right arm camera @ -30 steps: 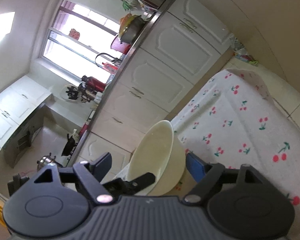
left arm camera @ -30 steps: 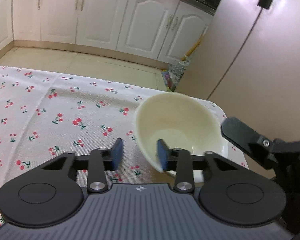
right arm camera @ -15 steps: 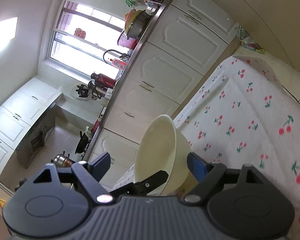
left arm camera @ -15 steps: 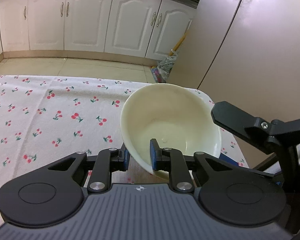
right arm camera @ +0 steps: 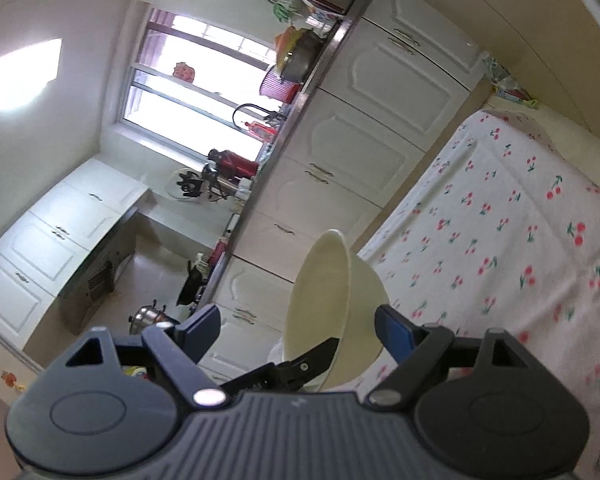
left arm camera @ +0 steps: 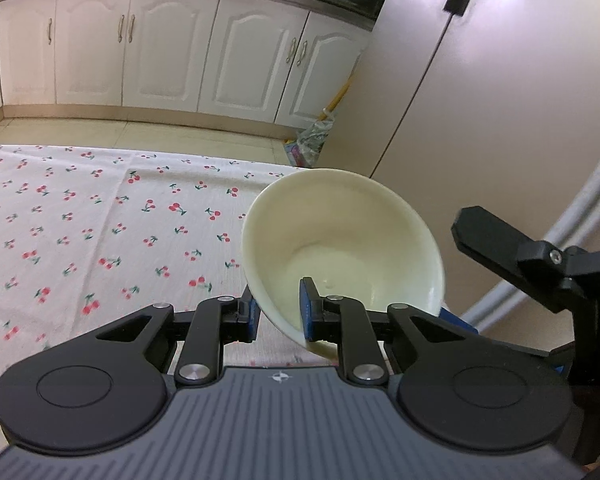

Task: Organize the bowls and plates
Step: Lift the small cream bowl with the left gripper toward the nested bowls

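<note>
A table under a cherry-print cloth [left arm camera: 100,216] fills the lower left of the left wrist view, with white kitchen cabinets [left arm camera: 172,48] behind it. Above the cloth's right end, a cream bowl [left arm camera: 340,248] hangs tilted, its near rim pinched between the narrow jaws of the left gripper [left arm camera: 278,314]. The right gripper [right arm camera: 296,330] stands half open with the bowl between its fingers, neither pad touching it.

Black hand-held gripper [left arm camera: 278,314], blue pads [left arm camera: 305,308], silver pivot screws, ribbed grey housing
</note>
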A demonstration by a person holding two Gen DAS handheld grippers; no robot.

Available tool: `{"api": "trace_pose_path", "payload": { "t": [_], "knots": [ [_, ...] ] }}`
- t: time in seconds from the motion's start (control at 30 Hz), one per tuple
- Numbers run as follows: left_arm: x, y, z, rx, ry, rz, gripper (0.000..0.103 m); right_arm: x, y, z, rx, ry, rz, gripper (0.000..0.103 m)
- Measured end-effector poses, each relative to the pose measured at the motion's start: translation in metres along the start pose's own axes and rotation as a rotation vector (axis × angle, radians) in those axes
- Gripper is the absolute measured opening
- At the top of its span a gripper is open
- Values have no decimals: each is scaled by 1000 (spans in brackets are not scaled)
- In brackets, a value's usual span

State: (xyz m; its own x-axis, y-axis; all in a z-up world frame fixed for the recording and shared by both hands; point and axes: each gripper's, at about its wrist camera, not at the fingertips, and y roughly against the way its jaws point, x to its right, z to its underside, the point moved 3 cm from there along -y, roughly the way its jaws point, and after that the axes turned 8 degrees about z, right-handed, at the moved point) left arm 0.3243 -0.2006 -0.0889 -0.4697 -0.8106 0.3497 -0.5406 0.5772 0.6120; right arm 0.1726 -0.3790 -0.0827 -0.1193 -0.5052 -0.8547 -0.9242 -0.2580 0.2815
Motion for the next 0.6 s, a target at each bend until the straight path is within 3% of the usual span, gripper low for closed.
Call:
{"api": "trace_pose_path", "payload": {
  "t": [0.6],
  "knots": [
    [23, 81, 53, 23, -66, 79, 20, -28, 77, 52, 37, -4, -38, 85]
  ]
}}
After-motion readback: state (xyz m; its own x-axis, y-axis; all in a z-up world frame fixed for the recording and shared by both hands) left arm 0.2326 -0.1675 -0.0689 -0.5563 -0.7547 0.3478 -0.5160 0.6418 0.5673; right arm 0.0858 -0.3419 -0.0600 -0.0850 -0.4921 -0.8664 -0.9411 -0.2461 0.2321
